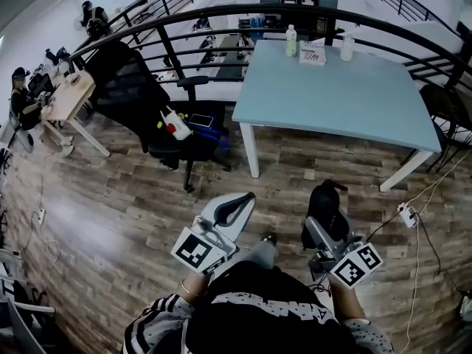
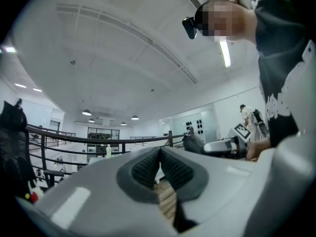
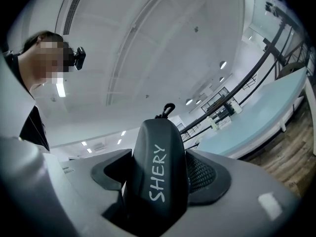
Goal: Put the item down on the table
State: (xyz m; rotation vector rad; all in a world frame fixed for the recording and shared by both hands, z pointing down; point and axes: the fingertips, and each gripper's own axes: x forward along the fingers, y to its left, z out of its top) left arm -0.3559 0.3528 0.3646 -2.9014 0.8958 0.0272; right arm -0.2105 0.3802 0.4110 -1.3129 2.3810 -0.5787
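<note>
Near 4 o'clock, right claw (image 1: 324, 218): clamped on black case (image 3: 157, 177)
Left claw (image 2: 159, 168): pressed together, empty
Tabletop (image 1: 332, 94): 1 o'clock, well apart

Bright, even indoor light fills all three views, and it comes from above. A long strip lamp (image 2: 225, 53) and small round ceiling lamps (image 2: 86, 112) glow in the left gripper view, and a second strip lamp (image 3: 60, 89) burns white in the right gripper view. In the head view the far end of the room washes out to white. The pale blue table (image 1: 332, 94) carries a soft sheen, and shadows on the wooden floor (image 1: 110, 198) are faint. The wide lenses bend the black railing (image 1: 254, 8) into an arc, and both gripper views darken to black at the corners. The left gripper (image 2: 159, 154), close to the lens, looks soft. The black case (image 3: 155, 181) shows crisp white lettering.
</note>
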